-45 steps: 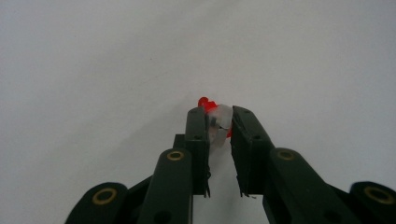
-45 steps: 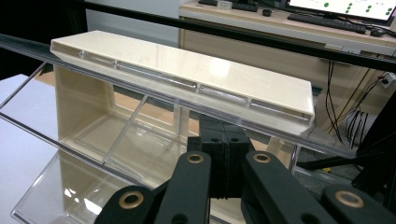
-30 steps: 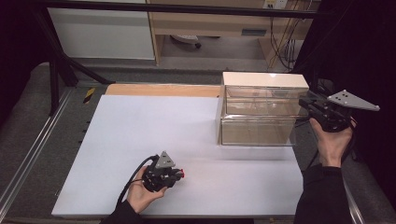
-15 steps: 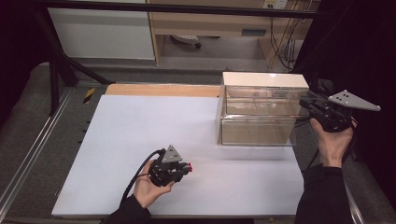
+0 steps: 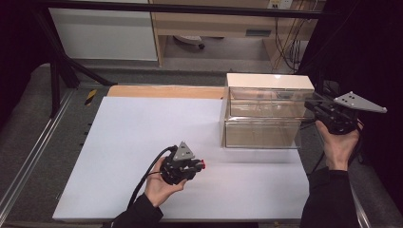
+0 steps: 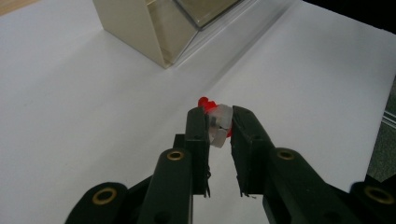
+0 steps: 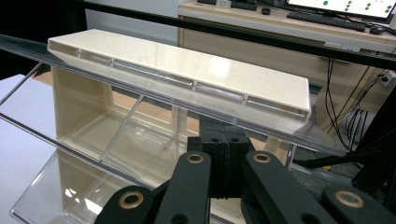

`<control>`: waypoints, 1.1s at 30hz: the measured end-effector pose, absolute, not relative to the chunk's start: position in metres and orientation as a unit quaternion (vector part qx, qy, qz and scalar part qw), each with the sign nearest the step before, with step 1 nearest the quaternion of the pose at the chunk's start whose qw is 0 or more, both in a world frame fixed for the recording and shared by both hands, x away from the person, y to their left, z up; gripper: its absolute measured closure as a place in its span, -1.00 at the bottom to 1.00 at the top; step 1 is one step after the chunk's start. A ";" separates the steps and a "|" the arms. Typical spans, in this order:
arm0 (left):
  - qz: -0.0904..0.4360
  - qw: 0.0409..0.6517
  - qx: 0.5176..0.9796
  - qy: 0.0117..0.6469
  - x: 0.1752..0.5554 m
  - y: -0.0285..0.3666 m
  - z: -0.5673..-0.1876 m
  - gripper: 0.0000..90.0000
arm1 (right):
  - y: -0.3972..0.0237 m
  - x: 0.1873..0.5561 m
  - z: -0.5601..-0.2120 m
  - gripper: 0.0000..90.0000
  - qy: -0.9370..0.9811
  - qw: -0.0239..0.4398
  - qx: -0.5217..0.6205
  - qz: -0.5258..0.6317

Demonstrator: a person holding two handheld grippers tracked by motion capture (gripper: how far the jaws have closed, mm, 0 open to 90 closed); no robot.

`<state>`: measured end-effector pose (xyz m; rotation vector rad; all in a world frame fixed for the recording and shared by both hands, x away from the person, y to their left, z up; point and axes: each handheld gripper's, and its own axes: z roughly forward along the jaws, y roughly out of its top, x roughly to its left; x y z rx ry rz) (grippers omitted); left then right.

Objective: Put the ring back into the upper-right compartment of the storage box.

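Above the table (image 5: 119, 142), the left gripper (image 6: 218, 122) – jaws clamped on a small red-and-clear piece (image 6: 218, 123) – is lifting toward the drawer box (image 5: 263, 111); the right gripper (image 7: 223, 154), jaws together, is gripping its open drawer (image 7: 93, 154).

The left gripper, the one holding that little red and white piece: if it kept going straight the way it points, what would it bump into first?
Most likely the drawer cabinet. The left gripper, shut on the small red and white piece, points across bare white table toward the cabinet's near corner. The depth is hard to judge, so it might slide just past that corner.
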<state>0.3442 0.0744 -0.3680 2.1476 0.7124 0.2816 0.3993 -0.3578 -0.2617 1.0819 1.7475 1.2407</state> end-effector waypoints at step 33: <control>0.120 0.450 0.850 0.247 0.359 0.015 -0.332 0.71 | -0.358 0.400 -0.260 1.00 0.680 0.360 0.419 0.483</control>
